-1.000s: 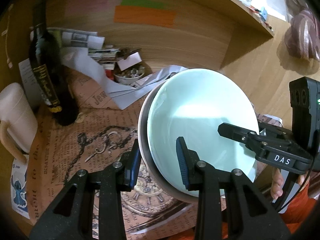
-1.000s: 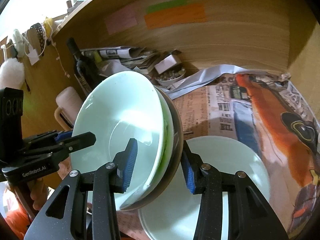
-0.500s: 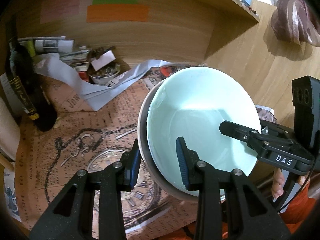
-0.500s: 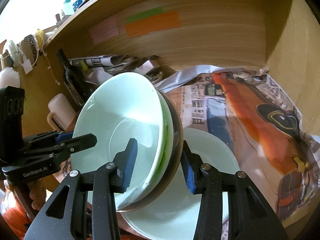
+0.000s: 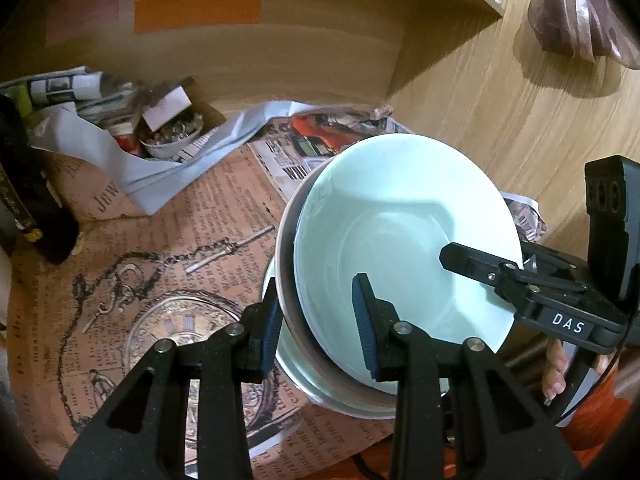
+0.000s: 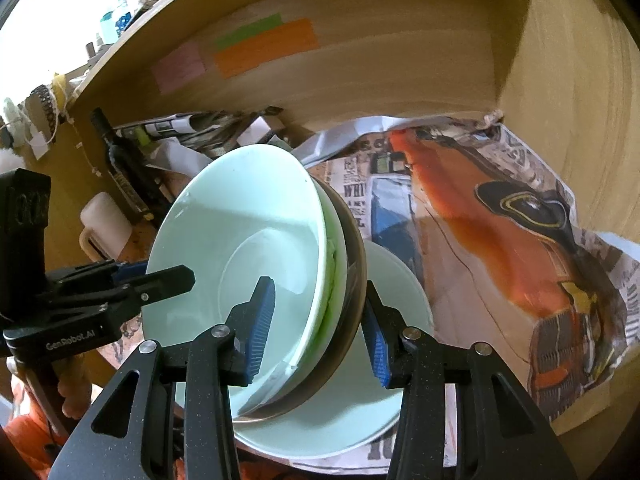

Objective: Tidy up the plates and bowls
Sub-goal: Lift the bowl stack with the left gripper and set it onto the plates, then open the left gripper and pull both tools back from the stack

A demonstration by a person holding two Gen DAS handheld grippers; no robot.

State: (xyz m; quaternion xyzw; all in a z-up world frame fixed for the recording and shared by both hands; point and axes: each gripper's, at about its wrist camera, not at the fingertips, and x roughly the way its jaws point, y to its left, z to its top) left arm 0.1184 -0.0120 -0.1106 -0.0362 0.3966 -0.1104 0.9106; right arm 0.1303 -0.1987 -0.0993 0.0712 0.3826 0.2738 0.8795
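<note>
Left gripper (image 5: 318, 332) fingers clamp the bowl stack's (image 5: 400, 248) near rim; right gripper (image 6: 318, 326) fingers clamp the opposite rim. Stack tilted, mouths facing the left gripper, above a plate (image 6: 360, 412) on the newspaper-lined shelf (image 6: 500, 240).

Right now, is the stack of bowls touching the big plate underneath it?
Cannot tell. In the right wrist view the stack of bowls overlaps the plate, but the spot where they might meet is hidden behind the stack's lower edge.

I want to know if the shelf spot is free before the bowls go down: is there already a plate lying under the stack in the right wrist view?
Yes, a pale green plate lies on the newspaper directly beneath the tilted stack of bowls.
</note>
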